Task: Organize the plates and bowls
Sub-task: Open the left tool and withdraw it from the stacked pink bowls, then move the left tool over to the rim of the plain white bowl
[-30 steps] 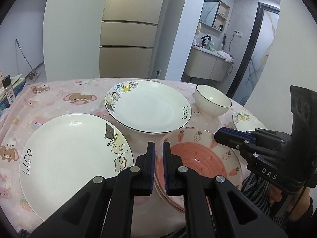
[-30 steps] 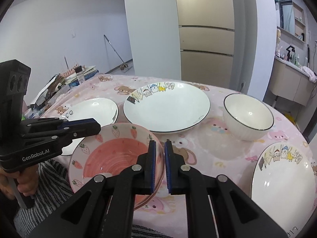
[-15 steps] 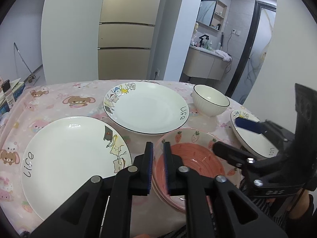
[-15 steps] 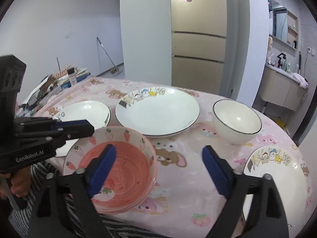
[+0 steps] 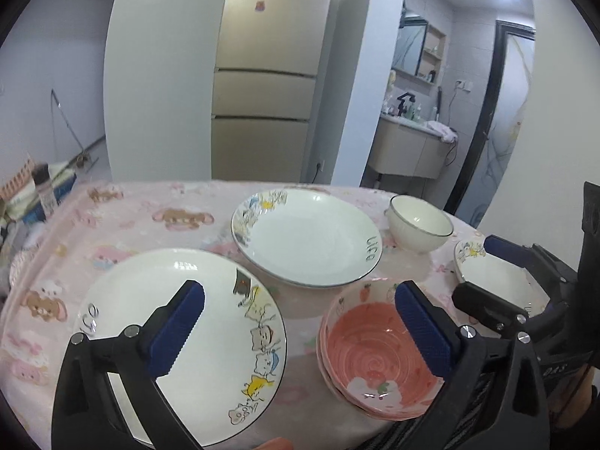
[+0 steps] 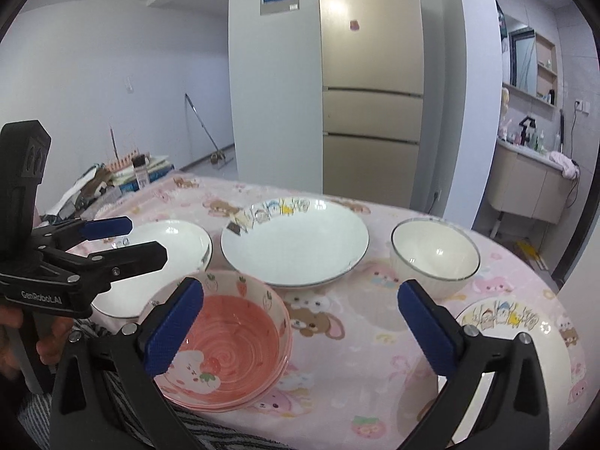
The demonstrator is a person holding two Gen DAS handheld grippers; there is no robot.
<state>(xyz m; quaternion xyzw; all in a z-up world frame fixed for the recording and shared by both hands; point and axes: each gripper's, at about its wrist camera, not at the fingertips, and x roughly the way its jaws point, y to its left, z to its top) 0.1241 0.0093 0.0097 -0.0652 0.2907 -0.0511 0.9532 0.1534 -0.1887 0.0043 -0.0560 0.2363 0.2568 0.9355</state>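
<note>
A round tabletop (image 6: 375, 341) under a pink cartoon-print cloth carries all the crockery. Largest on it is a deep white plate (image 6: 296, 243) at the far middle, with a cartoon band on its rim. A flat white plate (image 5: 187, 337) lies at the near left and a similar one (image 6: 525, 341) at the near right edge, partly cut off by the tool in front of it. Between them, at the near edge, sits a pink strawberry bowl (image 6: 228, 341); it looks nested on one or two like it, though the rims are too blurred to count. A small white bowl (image 6: 435, 255) stands apart, to the right of the deep plate.

The left tool (image 5: 300, 333) is opening at this moment, its blue pads spread wide with nothing between them but air. The right tool (image 6: 300, 322) is also opening and holds nothing, with only the cloth and dishes showing in its gap.

Nothing is sorted yet by the look of it: plates and bowls all lie separate. The risks lie in the pick-up. The plates lie flat on soft cloth, so a pad pushed under a rim could snag the fabric and drag neighbouring dishes. The glazed rims look slippery, and a shallow pinch may let a plate tilt and drop. The pink stack sits close to the table's edge, where a nudge could tip it off.
</note>
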